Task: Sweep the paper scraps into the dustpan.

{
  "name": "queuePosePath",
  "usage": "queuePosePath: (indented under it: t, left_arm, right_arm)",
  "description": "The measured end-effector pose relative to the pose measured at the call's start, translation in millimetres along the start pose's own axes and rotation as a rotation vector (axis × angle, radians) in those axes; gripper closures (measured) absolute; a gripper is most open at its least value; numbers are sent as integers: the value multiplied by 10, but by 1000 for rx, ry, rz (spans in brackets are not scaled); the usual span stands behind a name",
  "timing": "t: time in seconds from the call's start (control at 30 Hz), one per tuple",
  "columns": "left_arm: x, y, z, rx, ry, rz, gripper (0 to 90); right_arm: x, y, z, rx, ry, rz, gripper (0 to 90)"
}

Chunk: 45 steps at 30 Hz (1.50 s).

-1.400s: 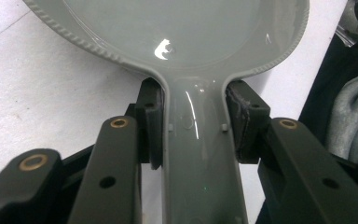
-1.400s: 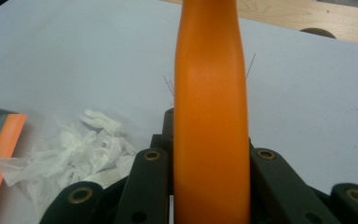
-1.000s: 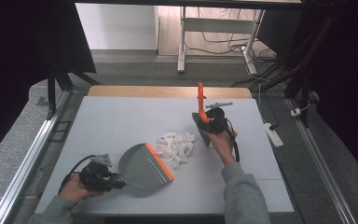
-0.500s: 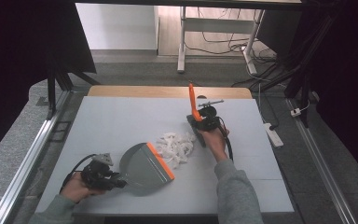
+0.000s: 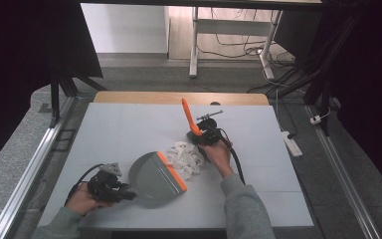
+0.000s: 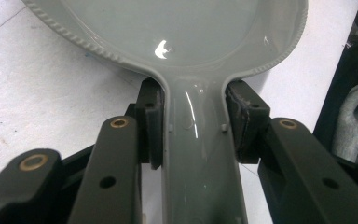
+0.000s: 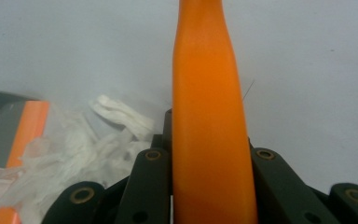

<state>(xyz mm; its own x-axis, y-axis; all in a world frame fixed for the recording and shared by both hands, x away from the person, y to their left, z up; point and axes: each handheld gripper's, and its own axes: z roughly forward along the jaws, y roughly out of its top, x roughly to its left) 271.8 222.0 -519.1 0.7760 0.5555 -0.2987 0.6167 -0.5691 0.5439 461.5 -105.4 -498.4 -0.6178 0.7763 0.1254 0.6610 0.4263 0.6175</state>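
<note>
Grey dustpan (image 5: pixel 154 175) with orange lip, flat on pale table (image 5: pixel 129 129) toward near-left; handle clamped from both sides by left gripper (image 5: pixel 110 185), jaws closed onto it. Heap of white scraps (image 5: pixel 185 155) touching the orange lip, mid-table. Orange brush handle (image 5: pixel 189 117) slanting up beyond the heap, pinched tight in right gripper (image 5: pixel 205 135), jaws shut against both its sides. Bare tabletop at far-left, far-right and near-right; near edge just behind left hand (image 5: pixel 82 199).
</note>
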Motion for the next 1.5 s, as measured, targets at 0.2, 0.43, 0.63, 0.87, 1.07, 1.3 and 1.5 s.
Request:
queuePosePath:
  t: [0.2,0.43,0.63,0.87,1.07,1.3,1.5]
  left_arm:
    - [-9,9,4,-1,2,-3,611]
    - [-21,19,10,-2,6,-4,611]
    - [-23,21,10,-2,7,-5,611]
    - [-22,21,9,-2,6,-7,611]
    - [-20,23,8,-1,4,-8,611]
    - [-23,24,9,-1,5,-9,611]
    - [-23,24,9,0,6,-8,611]
  right_arm:
    - [82,-26,10,-7,25,-11,771]
    - [196,-45,13,-11,56,5,771]
    - [360,-54,58,-13,83,-24,770]
    - [523,-43,111,-12,103,-53,770]
    - [638,-44,140,-12,114,-80,770]
    - [745,-49,151,-13,138,-97,770]
    - [874,-62,137,-8,168,-125,770]
